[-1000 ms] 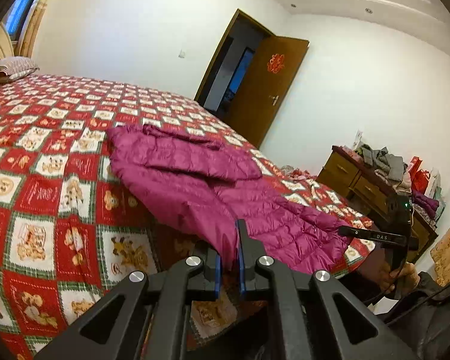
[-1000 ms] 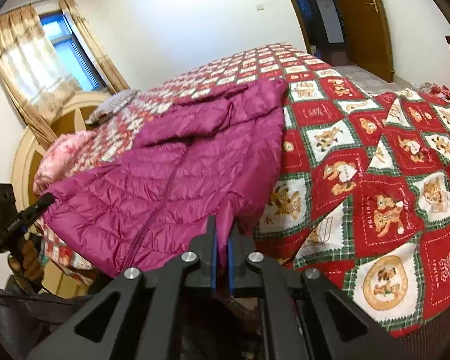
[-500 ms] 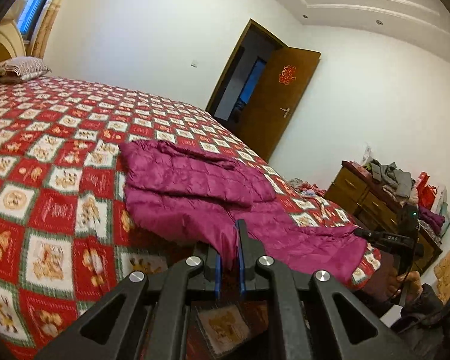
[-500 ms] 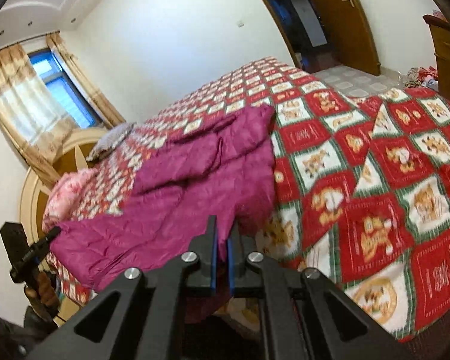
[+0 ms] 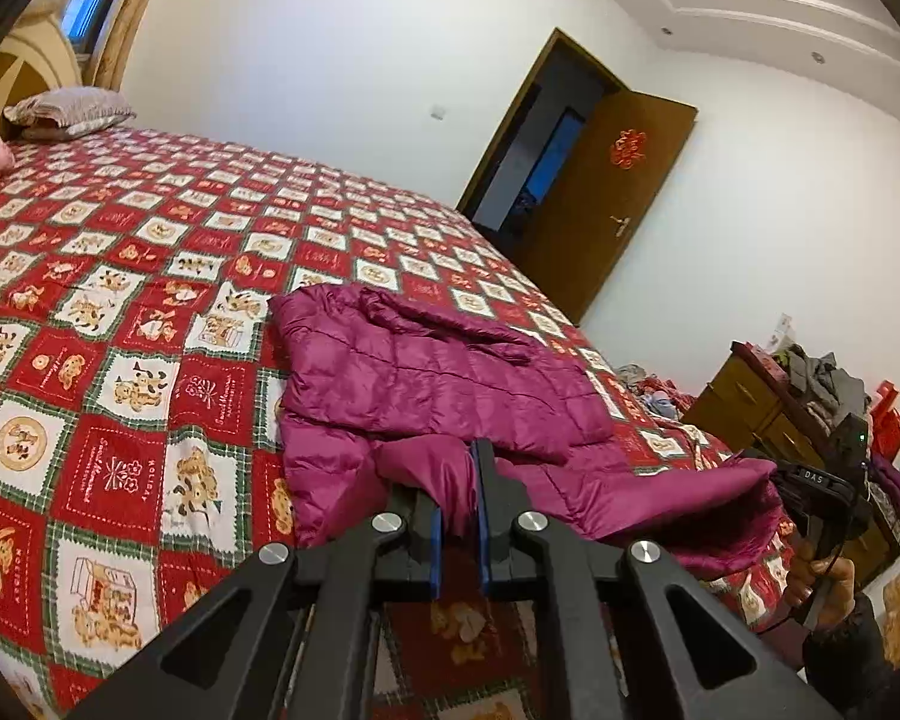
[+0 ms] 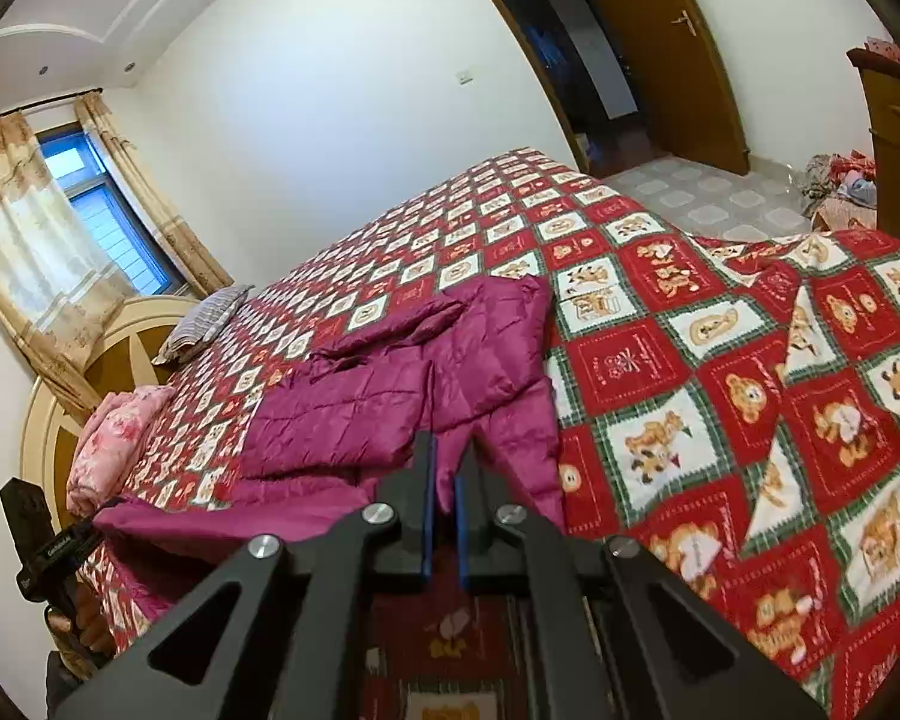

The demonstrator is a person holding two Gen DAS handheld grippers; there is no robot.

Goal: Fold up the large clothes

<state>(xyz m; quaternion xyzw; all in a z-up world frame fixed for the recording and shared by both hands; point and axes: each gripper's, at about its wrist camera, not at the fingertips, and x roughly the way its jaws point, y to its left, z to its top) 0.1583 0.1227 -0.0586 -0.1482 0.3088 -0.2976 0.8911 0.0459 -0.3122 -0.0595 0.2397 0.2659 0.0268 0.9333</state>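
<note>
A magenta quilted down jacket (image 5: 426,378) lies on the bed with its upper part flat and its hem raised off the quilt. My left gripper (image 5: 457,480) is shut on one hem corner. My right gripper (image 6: 444,468) is shut on the other hem corner of the jacket (image 6: 390,402). The hem hangs stretched between them above the bed's foot. The right gripper also shows at the right edge of the left wrist view (image 5: 822,480); the left one shows at the left edge of the right wrist view (image 6: 54,552).
The bed is covered by a red, green and white bear-patterned quilt (image 5: 120,312). Pillows (image 5: 66,111) and a pink bundle (image 6: 120,432) lie by the headboard. A wooden dresser (image 5: 768,414) piled with clothes stands at right. A brown door (image 5: 618,192) stands open.
Both grippers have risen and moved forward over the bed, carrying the jacket's hem up toward its upper part. The lower half has lifted off the bed's foot edge.
</note>
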